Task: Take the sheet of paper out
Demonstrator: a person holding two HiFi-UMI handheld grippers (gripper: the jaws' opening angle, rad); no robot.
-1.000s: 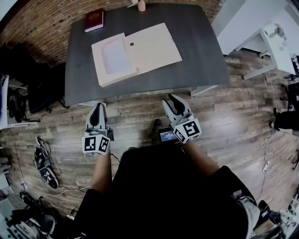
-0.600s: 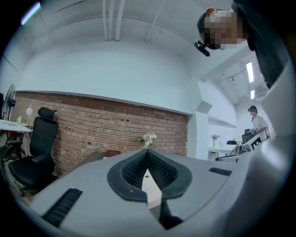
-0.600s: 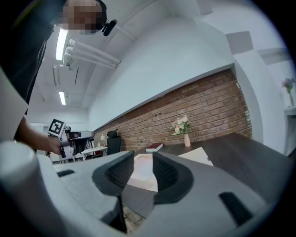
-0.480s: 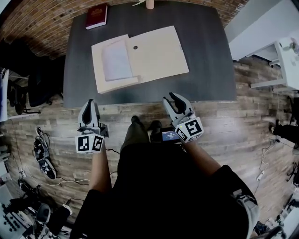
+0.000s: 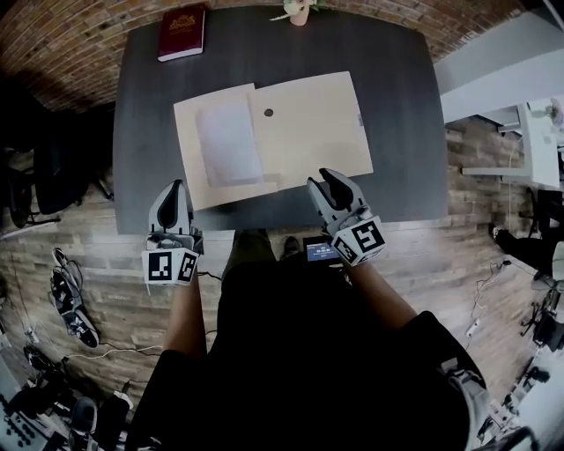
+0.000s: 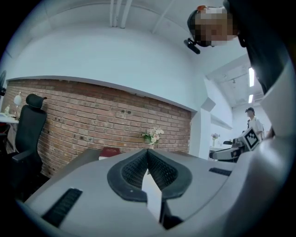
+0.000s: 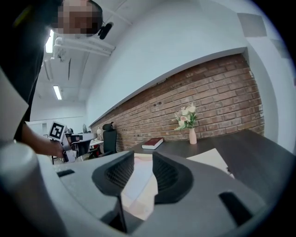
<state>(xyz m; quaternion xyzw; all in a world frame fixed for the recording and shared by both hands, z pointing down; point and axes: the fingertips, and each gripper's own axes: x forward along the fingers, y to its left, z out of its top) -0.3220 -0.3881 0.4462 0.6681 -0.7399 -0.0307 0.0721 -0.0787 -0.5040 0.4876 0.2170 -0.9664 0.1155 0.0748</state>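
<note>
While both claws hover at the near edge of the table [image 5: 401, 97], the sheet of paper [image 5: 229, 141] lies on the left leaf of the open folder [image 5: 308, 123], its long side running away from the person. The left gripper [image 5: 174, 187], jaws pressed together and empty, sits just short of the sheet's near edge, so it's the closer one. The right gripper [image 5: 328, 176], jaws parted on nothing, points at the bare right leaf.

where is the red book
In the head view the red book lies at the far left corner of the table, left of the vase, beyond the folder.
</note>
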